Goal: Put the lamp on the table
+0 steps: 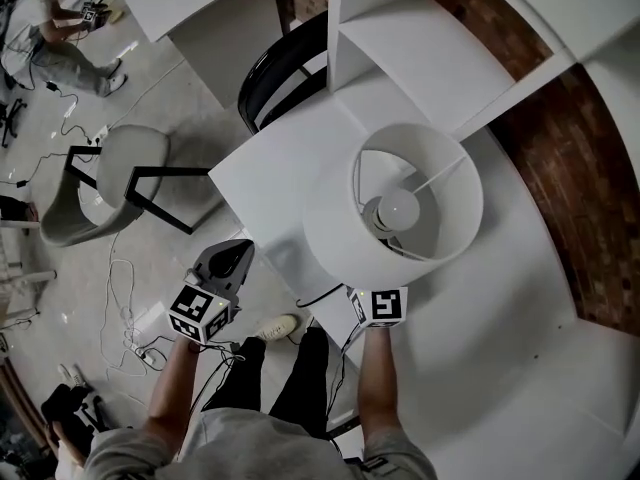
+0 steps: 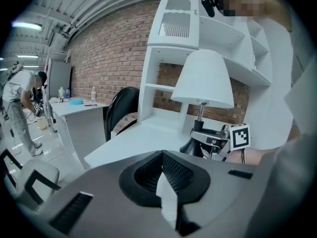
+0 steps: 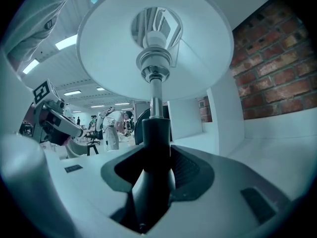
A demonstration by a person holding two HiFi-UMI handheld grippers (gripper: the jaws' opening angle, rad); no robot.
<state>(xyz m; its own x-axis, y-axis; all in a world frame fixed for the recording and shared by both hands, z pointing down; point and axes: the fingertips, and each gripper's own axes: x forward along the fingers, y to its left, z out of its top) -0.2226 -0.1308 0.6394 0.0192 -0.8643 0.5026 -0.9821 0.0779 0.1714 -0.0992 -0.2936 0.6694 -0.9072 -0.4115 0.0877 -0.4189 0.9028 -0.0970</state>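
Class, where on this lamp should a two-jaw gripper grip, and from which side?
The slim black neck under the lamp's shade, from the side, jaws level: it is narrow and upright, the shade too wide. The right gripper holds it there.

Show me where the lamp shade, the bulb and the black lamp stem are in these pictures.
lamp shade (image 1: 450,213), head view, on its white inner wall
bulb (image 1: 399,208), head view, on its round top
lamp stem (image 3: 156,145), right gripper view, on its black lower part
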